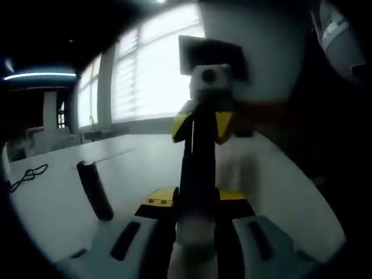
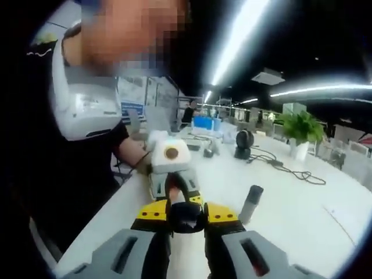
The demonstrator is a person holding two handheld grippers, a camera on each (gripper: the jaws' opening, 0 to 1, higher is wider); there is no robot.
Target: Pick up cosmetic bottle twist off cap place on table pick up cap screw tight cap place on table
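Cap (image 2: 250, 204) upright on table (image 2: 302, 215), beside cable (image 2: 290, 170), plant (image 2: 300, 129).

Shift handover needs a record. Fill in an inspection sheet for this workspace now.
Surface: white table.
Job's things: pale bottle in the left tool; dark cap in the right tool.
Clutter: dark cylinder standing on the table.
Grippers: both tools shut, facing each other.
Cables: dark cable lying on the table.
Surroundings: windows, potted plant, person at the table edge.
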